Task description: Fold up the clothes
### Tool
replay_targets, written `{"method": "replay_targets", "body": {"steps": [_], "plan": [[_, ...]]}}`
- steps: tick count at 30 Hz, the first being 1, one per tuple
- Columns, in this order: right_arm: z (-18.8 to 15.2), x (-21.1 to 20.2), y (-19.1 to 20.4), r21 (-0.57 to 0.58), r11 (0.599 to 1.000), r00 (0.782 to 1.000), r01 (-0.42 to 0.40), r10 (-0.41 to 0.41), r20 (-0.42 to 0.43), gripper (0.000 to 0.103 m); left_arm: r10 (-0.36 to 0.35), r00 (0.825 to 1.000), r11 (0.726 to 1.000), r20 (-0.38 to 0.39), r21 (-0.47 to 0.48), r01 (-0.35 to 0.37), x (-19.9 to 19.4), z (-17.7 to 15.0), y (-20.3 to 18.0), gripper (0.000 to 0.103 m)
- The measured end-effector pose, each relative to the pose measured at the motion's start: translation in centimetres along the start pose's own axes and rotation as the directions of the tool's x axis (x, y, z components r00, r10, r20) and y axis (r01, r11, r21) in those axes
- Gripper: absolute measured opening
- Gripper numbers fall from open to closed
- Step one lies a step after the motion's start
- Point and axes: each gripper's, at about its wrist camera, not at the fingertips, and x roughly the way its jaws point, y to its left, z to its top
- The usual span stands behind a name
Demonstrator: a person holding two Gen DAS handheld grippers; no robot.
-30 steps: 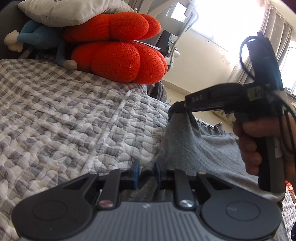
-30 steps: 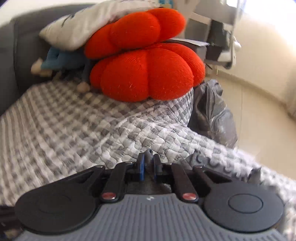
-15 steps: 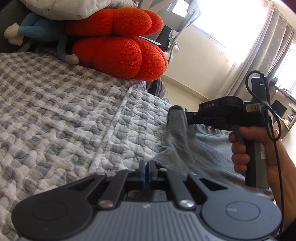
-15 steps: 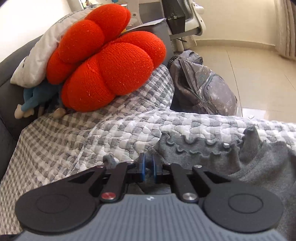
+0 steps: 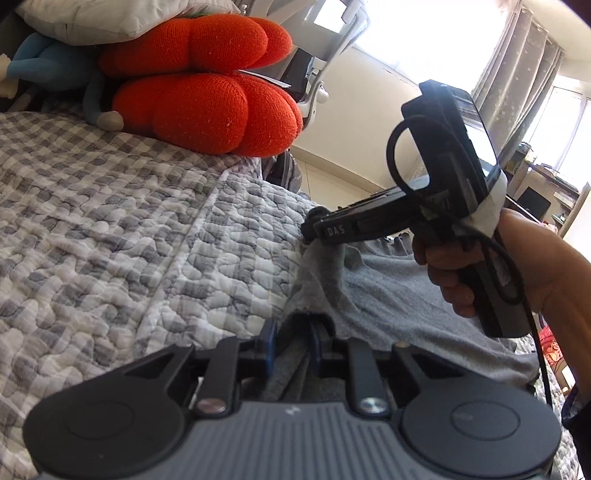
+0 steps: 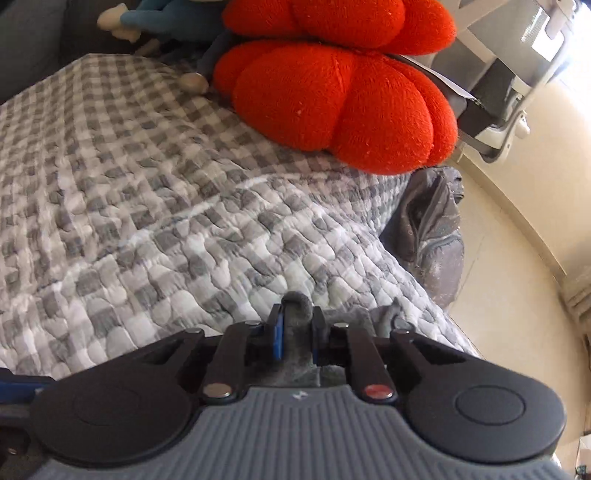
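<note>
Across most of both views stretches the grey-and-white checked quilted bedspread [image 5: 122,221], puckered all over and running out to the left edge of each frame. Up at the top sit the two big orange knitted pumpkin-shaped cushions [image 5: 207,110], stacked one on the other, with a pale grey pillow [image 5: 99,18] on top of them and a blue plush toy [image 5: 40,66] poking out at the upper left. In the right wrist view you can also spot a grey backpack [image 6: 432,236] on the floor at the right, just beside the bed edge, and a white office chair [image 6: 517,66] in the upper right corner. The grey knit garment with a scalloped edge [image 5: 399,288] lies on the bedspread in the lower right part of the left wrist view, bunched up where both tools have it. The left gripper [image 5: 291,334], bottom centre of its own view, has a fold of that grey fabric between its blue pads and the jaws are opening, only a narrow gap so far. The right gripper [image 5: 310,230] comes in from the right of that same frame, held by a hand [image 5: 465,266], its tip pinching a raised bit of the garment; its jaws are opening a little too, still narrow with cloth between them.
</note>
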Motion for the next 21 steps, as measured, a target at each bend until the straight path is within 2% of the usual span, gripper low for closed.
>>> {"method": "replay_targets", "body": {"steps": [1, 3, 5, 6, 9, 11, 12, 15, 16, 18, 19, 21], "plan": [[-0.6, -0.6, -1.2, 0.105, 0.994, 1.000, -0.003, 0.001, 0.015, 0.013, 0.005, 1.000, 1.000, -0.003, 0.005, -0.005, 0.1, 0.0, 0.0, 0.019], [-2.1, -1.9, -3.3, 0.297, 0.954, 0.999, -0.024, 0.010, 0.047, 0.012, 0.013, 1.000, 1.000, -0.003, 0.021, -0.013, 0.1, -0.1, -0.2, 0.019], [-4.6, -2.6, -5.2, 0.479, 0.874, 0.996, -0.080, 0.049, 0.077, 0.013, 0.024, 1.000, 0.999, -0.001, 0.039, -0.024, 0.1, -0.2, -0.5, 0.019], [-6.1, -2.8, -5.9, 0.530, 0.837, 0.990, -0.135, 0.087, 0.113, 0.013, 0.028, 1.000, 0.999, 0.000, 0.044, -0.028, 0.1, -0.2, -0.5, 0.019], [-8.4, -3.5, -7.6, 0.591, 0.772, 0.972, -0.232, 0.159, 0.173, 0.018, 0.031, 1.000, 0.998, 0.001, 0.048, -0.031, 0.2, -0.2, -0.6, 0.019], [-8.6, -3.5, -7.6, 0.568, 0.798, 0.979, -0.201, 0.145, 0.142, 0.021, 0.033, 0.999, 0.998, 0.001, 0.048, -0.033, 0.3, -0.3, -0.5, 0.019], [-8.4, -3.7, -7.2, 0.537, 0.823, 0.982, -0.185, 0.135, 0.132, 0.022, 0.033, 0.999, 0.998, 0.002, 0.049, -0.033, 0.3, -0.3, -0.5, 0.019], [-7.3, -4.8, -5.9, 0.464, 0.876, 0.989, -0.129, 0.078, 0.129, 0.024, 0.031, 1.000, 0.998, 0.001, 0.046, -0.031, 0.4, -0.2, -0.5, 0.019], [-7.0, -4.8, -5.5, 0.425, 0.904, 0.993, -0.058, 0.010, 0.116, 0.025, 0.030, 1.000, 0.999, 0.002, 0.045, -0.030, 0.3, -0.3, -0.4, 0.019], [-6.6, -4.9, -4.8, 0.341, 0.936, 0.987, 0.085, -0.126, 0.098, 0.025, 0.032, 0.999, 0.998, 0.003, 0.047, -0.032, 0.3, -0.3, -0.5, 0.019], [-6.5, -4.5, -4.4, 0.305, 0.945, 0.985, 0.115, -0.149, 0.088, 0.025, 0.033, 0.999, 0.998, 0.003, 0.048, -0.033, 0.3, -0.3, -0.5, 0.019], [-7.0, -3.8, -3.7, 0.205, 0.972, 0.989, 0.118, -0.133, 0.061, 0.025, 0.033, 0.999, 0.998, 0.003, 0.047, -0.033, 0.3, -0.3, -0.5, 0.019]]}}
